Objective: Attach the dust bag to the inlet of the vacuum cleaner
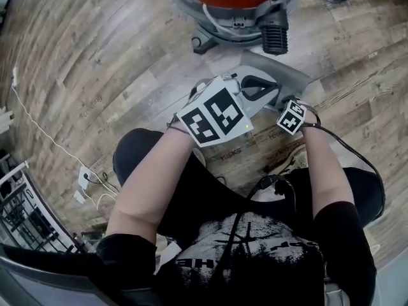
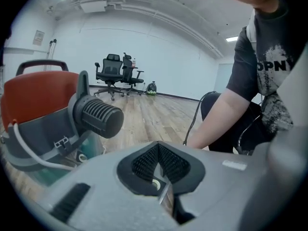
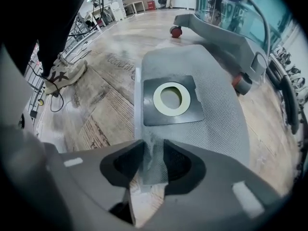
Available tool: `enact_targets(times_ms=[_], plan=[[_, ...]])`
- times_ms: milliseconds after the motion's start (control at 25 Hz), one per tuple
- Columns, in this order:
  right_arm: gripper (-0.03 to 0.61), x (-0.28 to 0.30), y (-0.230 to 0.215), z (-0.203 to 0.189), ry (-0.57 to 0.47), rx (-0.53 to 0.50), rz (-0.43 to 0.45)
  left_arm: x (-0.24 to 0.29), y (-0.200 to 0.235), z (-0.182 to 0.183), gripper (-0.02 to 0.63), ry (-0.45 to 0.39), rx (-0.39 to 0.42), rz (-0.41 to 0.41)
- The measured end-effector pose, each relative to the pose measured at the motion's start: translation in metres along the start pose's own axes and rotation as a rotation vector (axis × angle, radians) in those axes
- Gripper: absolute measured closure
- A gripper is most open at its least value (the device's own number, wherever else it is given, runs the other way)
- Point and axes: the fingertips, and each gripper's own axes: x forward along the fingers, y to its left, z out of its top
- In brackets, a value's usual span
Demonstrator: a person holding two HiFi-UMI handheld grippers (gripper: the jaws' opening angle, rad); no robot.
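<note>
The bag (image 3: 219, 119) lies flat on the floor (image 3: 96, 109) just in front of the vacuum (image 1: 233, 8), its collar (image 3: 172, 100) facing up, so the opening that must go over the inlet (image 2: 98, 117) is easy to see and line up. The right gripper (image 3: 153, 162) points down with its jaws pinched on the bag's near edge (the mesh bunches between them), probably to lift it without touching the collar. The left gripper (image 2: 161, 186) has its jaws together on nothing and sits low facing the inlet, likely ready to steady the collar once the bag is up.
</note>
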Motion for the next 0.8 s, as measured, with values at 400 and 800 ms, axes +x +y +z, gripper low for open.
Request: enact_targets(times_ms=[400,800], plan=[[0.552,-0.02,-0.011,0.004,0.008,-0.023,-0.1,0.004,-0.017,-0.007,0.617,0.004,0.007,-0.089],[0.561,-0.125,-0.033,0.043,-0.058,-0.053,-0.139,-0.007,-0.006,-0.052,0.554,0.118,0.093,-0.089]])
